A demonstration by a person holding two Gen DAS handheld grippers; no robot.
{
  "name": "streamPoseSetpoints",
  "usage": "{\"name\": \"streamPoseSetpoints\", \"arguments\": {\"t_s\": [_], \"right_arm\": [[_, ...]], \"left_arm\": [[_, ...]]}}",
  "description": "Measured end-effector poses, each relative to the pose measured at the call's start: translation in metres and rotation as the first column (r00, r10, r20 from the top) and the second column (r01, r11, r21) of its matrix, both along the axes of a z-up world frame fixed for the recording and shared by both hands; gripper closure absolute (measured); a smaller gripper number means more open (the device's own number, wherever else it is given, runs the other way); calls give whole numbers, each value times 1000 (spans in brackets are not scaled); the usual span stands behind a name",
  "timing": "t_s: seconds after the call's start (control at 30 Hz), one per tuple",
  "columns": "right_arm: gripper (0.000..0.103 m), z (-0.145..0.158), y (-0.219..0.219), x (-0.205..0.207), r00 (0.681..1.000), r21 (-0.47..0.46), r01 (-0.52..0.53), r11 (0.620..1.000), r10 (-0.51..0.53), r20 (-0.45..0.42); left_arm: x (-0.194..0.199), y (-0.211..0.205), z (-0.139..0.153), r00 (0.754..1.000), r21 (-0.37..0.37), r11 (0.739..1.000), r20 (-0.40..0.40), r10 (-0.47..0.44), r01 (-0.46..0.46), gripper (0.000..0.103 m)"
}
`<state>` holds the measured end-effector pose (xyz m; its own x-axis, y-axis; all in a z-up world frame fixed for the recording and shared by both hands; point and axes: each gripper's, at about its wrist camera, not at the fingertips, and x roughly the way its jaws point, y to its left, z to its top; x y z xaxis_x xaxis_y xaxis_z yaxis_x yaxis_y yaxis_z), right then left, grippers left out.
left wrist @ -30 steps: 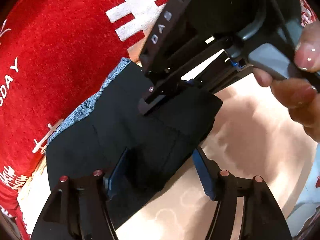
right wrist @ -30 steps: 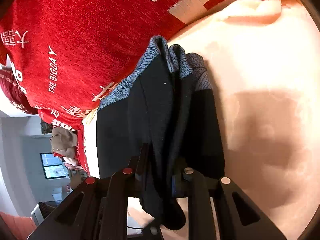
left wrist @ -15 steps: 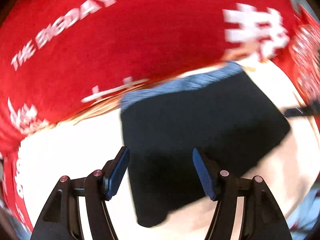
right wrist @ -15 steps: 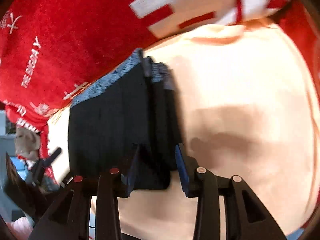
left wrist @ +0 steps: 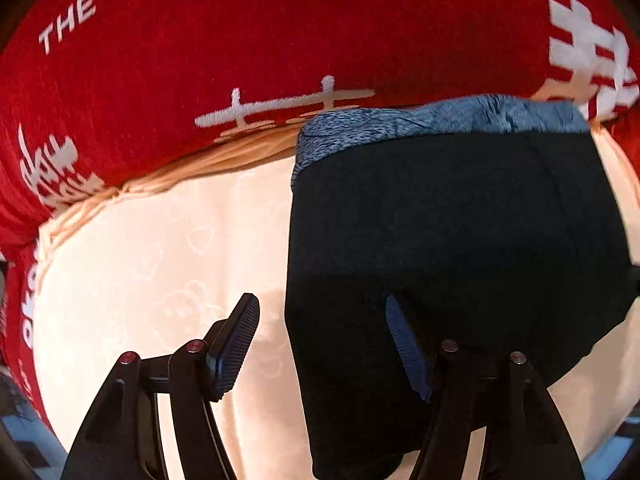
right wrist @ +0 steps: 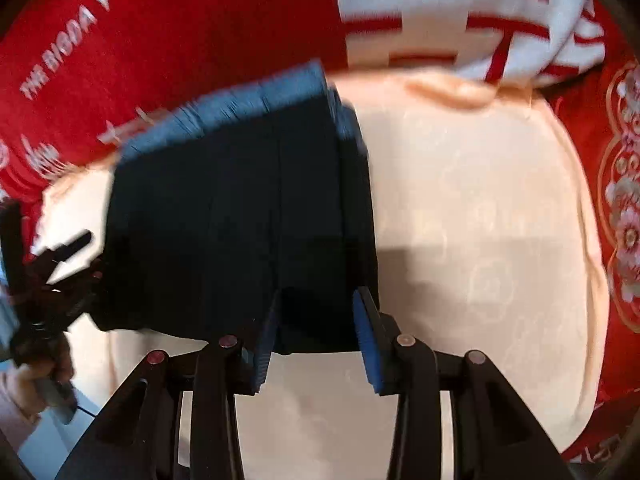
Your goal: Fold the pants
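Observation:
The black pants, with a blue-grey waistband, lie folded into a compact rectangle on the cream sheet. My left gripper hovers open over their near left edge. One pad is over the sheet and the other over the black cloth. In the right wrist view the pants lie left of centre. My right gripper stands open at their near right corner, with the cloth's edge between the pads but not pinched. The left gripper shows blurred at the left edge.
A red blanket with white lettering lies bunched along the far side of the sheet, touching the waistband. A red patterned cover borders the sheet on the right. A hand holds the left gripper's handle.
My right gripper has let go of the pants' folded edge and drawn back, jaws now apart. The left gripper has swung and rolled to the pants' left edge. The pants lie flat.

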<state>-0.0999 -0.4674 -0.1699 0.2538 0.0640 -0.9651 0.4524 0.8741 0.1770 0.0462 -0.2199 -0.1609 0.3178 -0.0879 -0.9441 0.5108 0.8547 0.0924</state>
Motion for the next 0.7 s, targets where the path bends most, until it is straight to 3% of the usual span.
{"name": "streamPoseSetpoints", "arguments": {"t_s": [0.13, 0.33, 0.47, 0.6, 0.7], "right_arm": [[58, -2, -21, -8, 996, 100, 86, 991, -87, 4], [57, 6, -16, -3, 999, 35, 31, 999, -31, -9], [57, 3, -20, -1, 999, 53, 51, 997, -51, -7], [56, 2, -21, 0, 999, 62, 50, 997, -49, -8], [55, 1, -23, 1, 998, 66, 55, 996, -54, -10]], "left_arm": [[21, 8, 15, 999, -36, 998, -31, 44, -45, 36], [83, 9, 17, 985, -97, 981, -57, 162, -167, 36], [97, -5, -15, 984, -17, 987, -88, 155, -157, 35], [83, -17, -21, 997, 59, 995, 7, 77, -77, 35], [83, -15, -17, 996, 60, 994, -7, 93, -92, 35]]}}
